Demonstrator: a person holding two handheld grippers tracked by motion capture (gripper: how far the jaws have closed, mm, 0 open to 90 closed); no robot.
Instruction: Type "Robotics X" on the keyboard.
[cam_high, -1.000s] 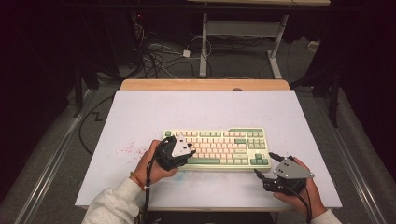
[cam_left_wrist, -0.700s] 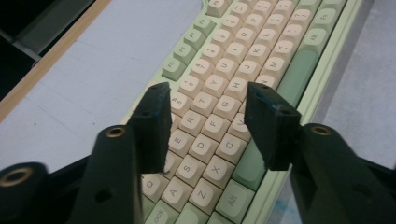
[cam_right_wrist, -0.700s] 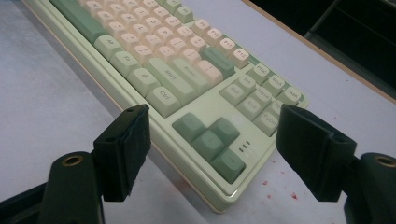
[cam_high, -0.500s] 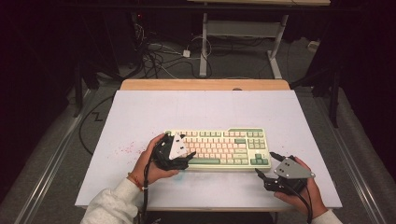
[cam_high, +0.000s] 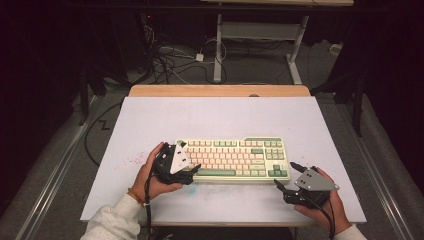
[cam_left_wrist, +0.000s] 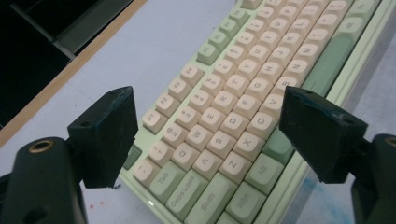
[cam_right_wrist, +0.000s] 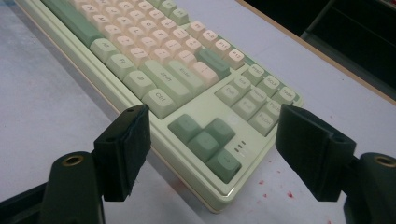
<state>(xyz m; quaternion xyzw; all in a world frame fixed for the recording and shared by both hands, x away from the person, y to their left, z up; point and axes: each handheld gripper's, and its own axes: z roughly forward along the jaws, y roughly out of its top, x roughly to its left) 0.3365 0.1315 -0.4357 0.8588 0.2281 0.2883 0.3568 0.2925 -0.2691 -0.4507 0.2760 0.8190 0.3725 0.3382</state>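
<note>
Both grippers are sitting wide with nothing held: left gripper (cam_high: 192, 170), jaws just opened, hovering over the mechanical keyboard's (cam_high: 235, 157) left keys, right gripper (cam_high: 285, 175) waiting off its corner, so keyboard work's barely begun.

The keyboard (cam_left_wrist: 243, 116) keys read Tab, Caps Lock, Shift, Win, Alt; also Ctrl, Enter.

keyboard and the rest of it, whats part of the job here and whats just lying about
In the job:
keyboard
left gripper, fingers open over its left end
right gripper, open by its right end

Lying about:
cables on the floor
desk frame behind the table
</note>
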